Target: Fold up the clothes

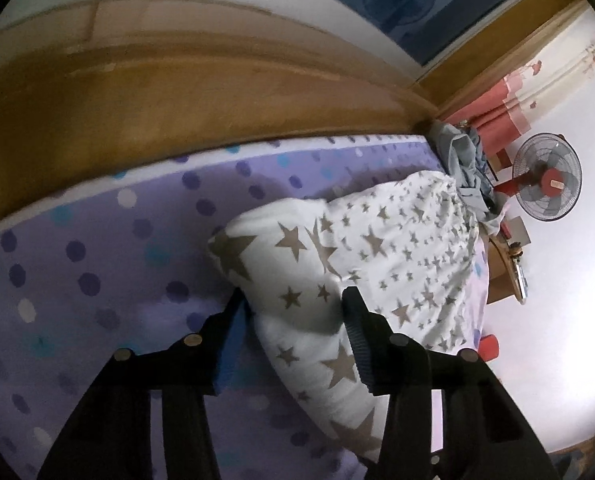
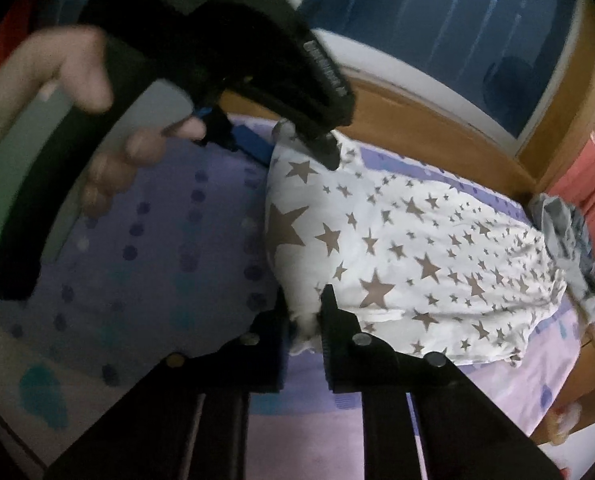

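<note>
Our right tongs [image 2: 303,312] are pinched on the near corner of the star-print cloth [image 2: 417,256], a tuft of white fabric bunched between the pads. Our left tongs [image 1: 293,300] straddle the cloth's far corner, jaws about half open with the fabric between them; we cannot tell whether the pads press on it yet. From the right wrist camera we see those left tongs [image 2: 297,148] held by a hand [image 2: 97,120], tips at that corner. The cloth lies spread across the bed [image 1: 97,260], on a lilac sheet dotted with purple, blue and white. A wooden headboard [image 1: 177,100] runs behind it. Crumpled grey-blue clothes [image 1: 465,160] sit at the bed's far end, just past the cloth. Beyond stand a fan [image 1: 547,178] and red curtains [image 1: 501,108].
</note>
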{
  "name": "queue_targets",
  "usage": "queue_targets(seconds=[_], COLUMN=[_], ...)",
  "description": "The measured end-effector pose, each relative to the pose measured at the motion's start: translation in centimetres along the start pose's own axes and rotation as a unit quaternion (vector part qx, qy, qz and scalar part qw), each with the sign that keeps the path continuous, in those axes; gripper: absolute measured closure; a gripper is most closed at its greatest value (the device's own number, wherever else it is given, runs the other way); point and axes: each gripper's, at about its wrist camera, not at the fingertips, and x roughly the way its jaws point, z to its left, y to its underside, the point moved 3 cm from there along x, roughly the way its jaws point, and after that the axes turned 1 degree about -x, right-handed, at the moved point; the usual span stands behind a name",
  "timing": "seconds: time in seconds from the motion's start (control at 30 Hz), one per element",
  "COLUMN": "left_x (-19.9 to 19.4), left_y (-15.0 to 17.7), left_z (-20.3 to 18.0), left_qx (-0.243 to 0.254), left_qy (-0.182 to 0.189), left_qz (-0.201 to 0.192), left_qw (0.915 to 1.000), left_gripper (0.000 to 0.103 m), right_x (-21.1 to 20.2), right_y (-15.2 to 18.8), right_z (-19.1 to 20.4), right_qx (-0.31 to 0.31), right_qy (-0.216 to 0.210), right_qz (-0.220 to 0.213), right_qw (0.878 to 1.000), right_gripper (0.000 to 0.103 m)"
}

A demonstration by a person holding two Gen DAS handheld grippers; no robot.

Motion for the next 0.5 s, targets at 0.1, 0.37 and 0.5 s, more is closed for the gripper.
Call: queue_targets(seconds=[0.1,0.37,0.5], left_x=[-0.7,-0.2,1.3], left_y=[-0.6,-2.5,-3.3], left_z=[-1.5,-5.9,-8.0], left_qx=[0.007,0.031,0.036], left_qy=[-0.005,-0.028,-0.035], left_qz=[-0.010,-0.020,-0.018], left_qw=[0.9999,0.9989,0.9986], left_gripper=[0.056,0.056,0.056], right_x=[-1.1,-2.9,-2.1], right_y=[-0.5,-0.9,-0.4], right_z=[-2.0,-8.2,-11.0], right_qx=[0.051,0.177,0.214], right_qy=[-0.042,-0.146,-0.164], right_qz=[-0.013,-0.036,-0.035], right_qw=[0.998,0.973,0.962], right_gripper=[0.091,0.091,0.091])
